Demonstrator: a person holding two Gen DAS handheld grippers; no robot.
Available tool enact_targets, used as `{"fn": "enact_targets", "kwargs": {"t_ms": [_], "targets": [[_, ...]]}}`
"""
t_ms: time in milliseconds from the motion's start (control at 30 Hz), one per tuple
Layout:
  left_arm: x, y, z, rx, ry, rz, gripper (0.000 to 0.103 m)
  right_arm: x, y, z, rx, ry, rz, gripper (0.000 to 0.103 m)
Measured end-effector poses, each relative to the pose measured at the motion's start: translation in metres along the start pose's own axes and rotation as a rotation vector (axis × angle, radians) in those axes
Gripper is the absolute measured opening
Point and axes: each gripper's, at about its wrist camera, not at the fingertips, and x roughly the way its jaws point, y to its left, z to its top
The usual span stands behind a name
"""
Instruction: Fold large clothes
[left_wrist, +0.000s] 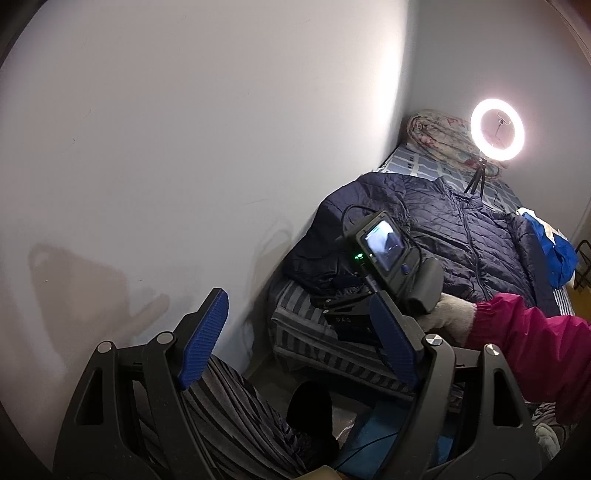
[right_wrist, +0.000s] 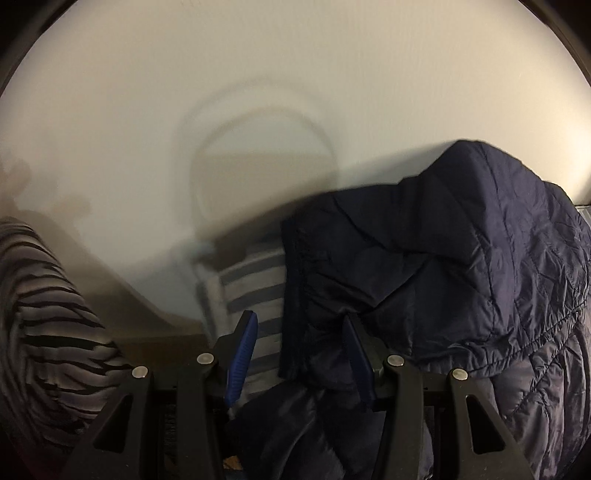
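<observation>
A navy quilted puffer jacket (left_wrist: 469, 229) lies spread on the striped bed (left_wrist: 325, 354), front up with its zip showing. My left gripper (left_wrist: 295, 332) is open and empty, held off the bed's near corner beside the wall. My right gripper (right_wrist: 299, 354) is open at the jacket's hem, with dark fabric (right_wrist: 443, 266) lying between and over its blue fingers (right_wrist: 242, 354). The right gripper's body (left_wrist: 388, 251) shows in the left wrist view, held by a hand in a pink sleeve (left_wrist: 535, 339).
A lit ring light on a small tripod (left_wrist: 496, 129) stands on the bed behind the jacket, with a rolled floral quilt (left_wrist: 436, 133) by the wall. Blue cloth (left_wrist: 557, 254) lies at the bed's right edge. A white wall runs along the left. My striped trouser leg (right_wrist: 44, 314) is close by.
</observation>
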Motion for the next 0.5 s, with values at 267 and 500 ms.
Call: {"fn": "enact_targets", "kwargs": {"t_ms": [267, 500], "targets": [[0.008, -0.007, 0.002, 0.009, 0.013, -0.009, 0.081, 0.013, 0.006, 0.006, -0.027, 0.038, -0.011, 0.015], [0.018, -0.020, 0.011, 0.040, 0.004, -0.031, 0.081, -0.049, -0.033, 0.010, 0.137, -0.114, 0.076, 0.002]]}}
